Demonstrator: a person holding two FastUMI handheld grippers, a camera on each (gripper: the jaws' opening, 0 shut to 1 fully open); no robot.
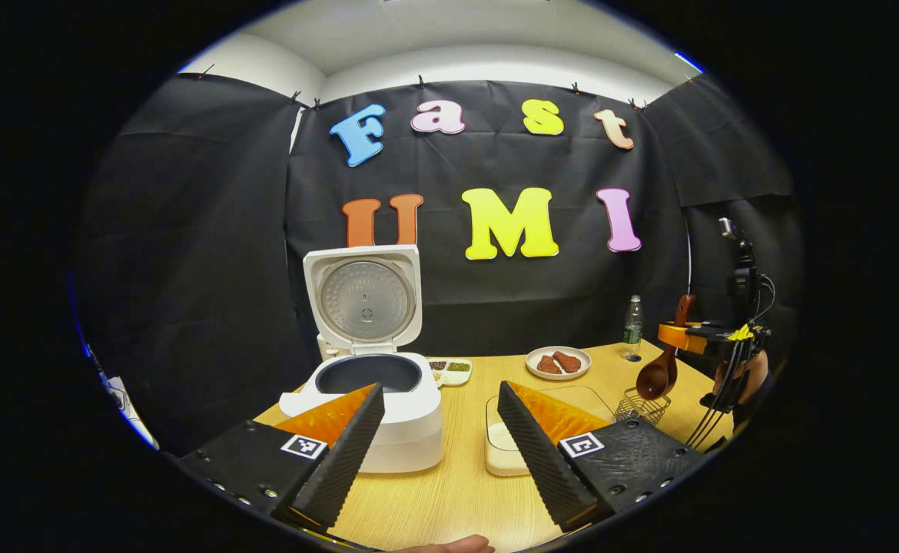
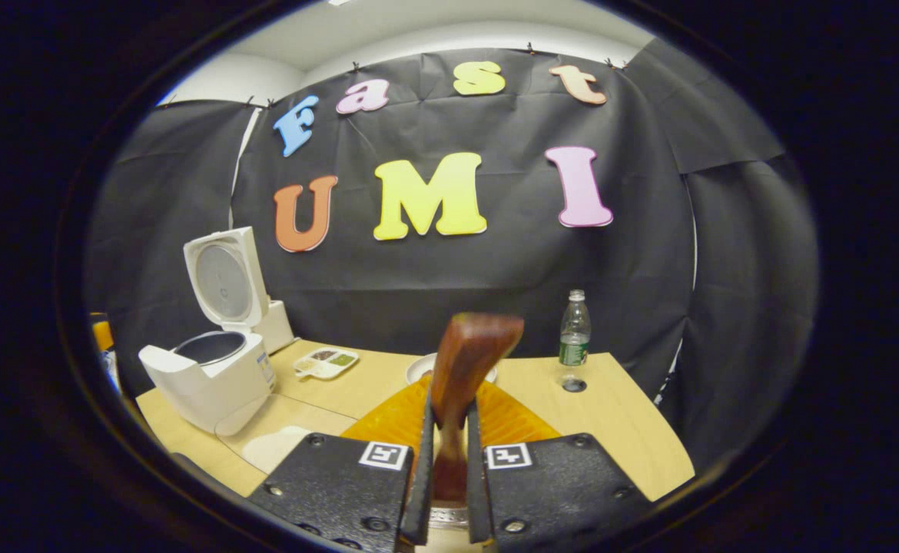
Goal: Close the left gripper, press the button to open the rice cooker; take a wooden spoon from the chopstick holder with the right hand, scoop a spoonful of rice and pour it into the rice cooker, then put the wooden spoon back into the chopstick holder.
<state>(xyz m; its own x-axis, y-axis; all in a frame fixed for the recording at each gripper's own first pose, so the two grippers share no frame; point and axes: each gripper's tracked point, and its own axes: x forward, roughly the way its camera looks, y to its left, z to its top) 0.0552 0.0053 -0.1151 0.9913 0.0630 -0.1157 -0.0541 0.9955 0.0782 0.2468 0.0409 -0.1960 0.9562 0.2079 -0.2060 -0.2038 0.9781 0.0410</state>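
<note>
Your right gripper (image 2: 446,461) has its jaws pressed on the spoon (image 2: 461,384) handle, which stands upright between them; in the left gripper view the spoon's bowl (image 1: 655,376) hangs just above the wire holder (image 1: 641,405). Your left gripper (image 1: 440,430) has its jaws wide apart and holds nothing. Between them, farther off, sit the cooker (image 1: 388,399), lid up and pot bare, and the rice container (image 1: 505,449) just beside it on the table (image 1: 449,491).

The right gripper (image 2: 447,461) clamped the wooden spoon (image 2: 461,384) handle between both fingers. Left of the spoon stood the rice cooker (image 2: 207,380), lid raised; right of it, a bottle (image 2: 574,334).
</note>
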